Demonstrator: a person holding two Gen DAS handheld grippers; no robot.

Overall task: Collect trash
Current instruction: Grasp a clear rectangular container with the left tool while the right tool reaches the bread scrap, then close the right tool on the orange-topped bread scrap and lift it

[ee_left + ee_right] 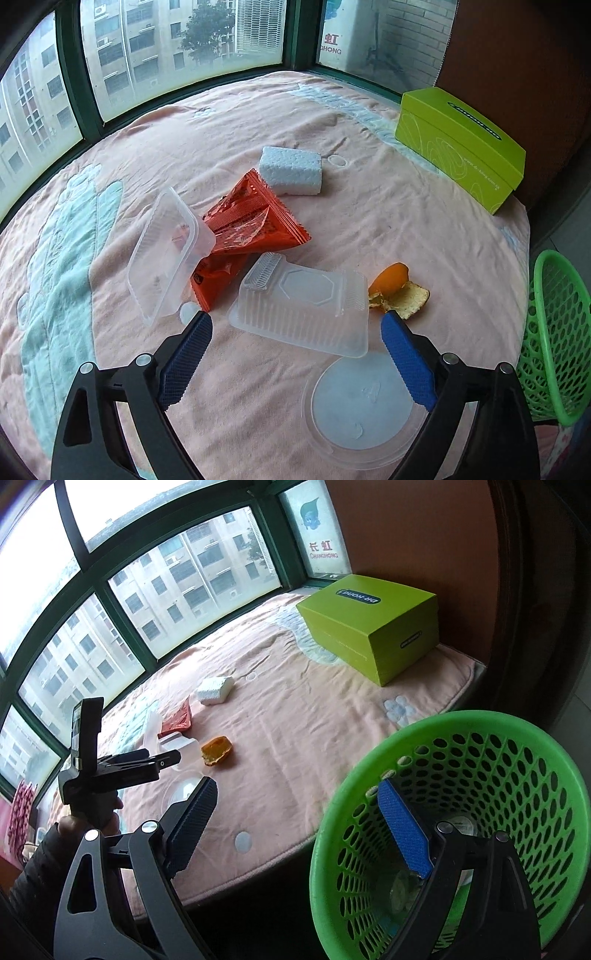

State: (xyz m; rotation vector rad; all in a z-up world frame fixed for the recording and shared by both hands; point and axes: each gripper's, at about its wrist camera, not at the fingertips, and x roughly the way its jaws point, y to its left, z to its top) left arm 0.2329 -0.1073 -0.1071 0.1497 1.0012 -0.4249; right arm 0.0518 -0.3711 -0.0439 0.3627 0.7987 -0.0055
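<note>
Clear plastic tray [303,314] upside-down on blanket [369,206]

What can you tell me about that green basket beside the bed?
The green basket is a round plastic bin with a smooth rim and walls pierced by rows of oval holes. It stands upright, just off the edge of the pink blanket. A few pale, clear scraps lie at its bottom. The right claw hangs open, one finger above its mouth.

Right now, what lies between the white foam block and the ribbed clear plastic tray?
In the left wrist view, the crumpled red snack wrapper lies between the foam block and the ribbed tray, beside a bare strip of pink blanket.
</note>
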